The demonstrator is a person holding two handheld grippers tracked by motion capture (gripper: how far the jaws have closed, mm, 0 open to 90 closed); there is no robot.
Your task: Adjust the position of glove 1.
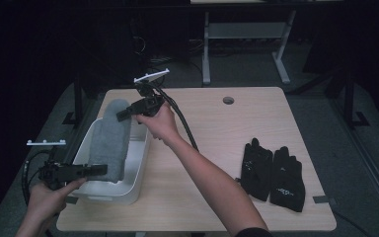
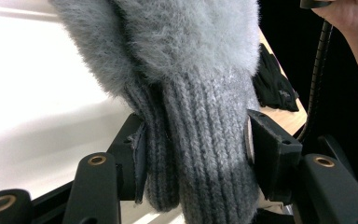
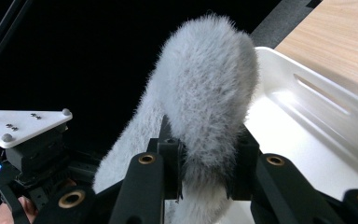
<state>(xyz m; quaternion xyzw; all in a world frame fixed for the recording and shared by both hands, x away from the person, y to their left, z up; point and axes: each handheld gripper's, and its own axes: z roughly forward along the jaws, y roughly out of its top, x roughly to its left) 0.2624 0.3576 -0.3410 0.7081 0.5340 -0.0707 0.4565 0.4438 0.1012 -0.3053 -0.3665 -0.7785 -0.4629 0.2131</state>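
**A:** What is shown on the table?

**B:** A grey fuzzy mitten (image 1: pixel 110 139) is seen stretched lengthwise above a white plastic bin (image 1: pixel 137 174) at the left side of a light wooden table (image 1: pixel 217 133). The mitten is held at both ends. Its ribbed cuff is pinched by the left gripper (image 1: pixel 96 171) at the near end of the bin, and its rounded furry tip is pinched by the right gripper (image 1: pixel 123 114) at the far end.

**A:** How are the jaws set?

**B:** In the left gripper view, the knitted cuff (image 2: pixel 205 154) is seen squeezed between the two black pads, with folds of the knit bunched between them. In the right gripper view, the furry tip (image 3: pixel 209 107) is pressed in from both sides by the pads, and the fur is seen bulging out above them. Both pairs of jaws are closed on the mitten.

**A:** Where is the mitten in relation to the bin?

**B:** It is held over the bin's open top, along its length. Whether the bin is touched by the sagging middle cannot be told.

**A:** What else is pictured?

**B:** A pair of black gloves (image 1: pixel 272 175) is laid flat near the table's right front corner, well apart from the bin. A round hole (image 1: pixel 228 100) is seen near the table's far edge.
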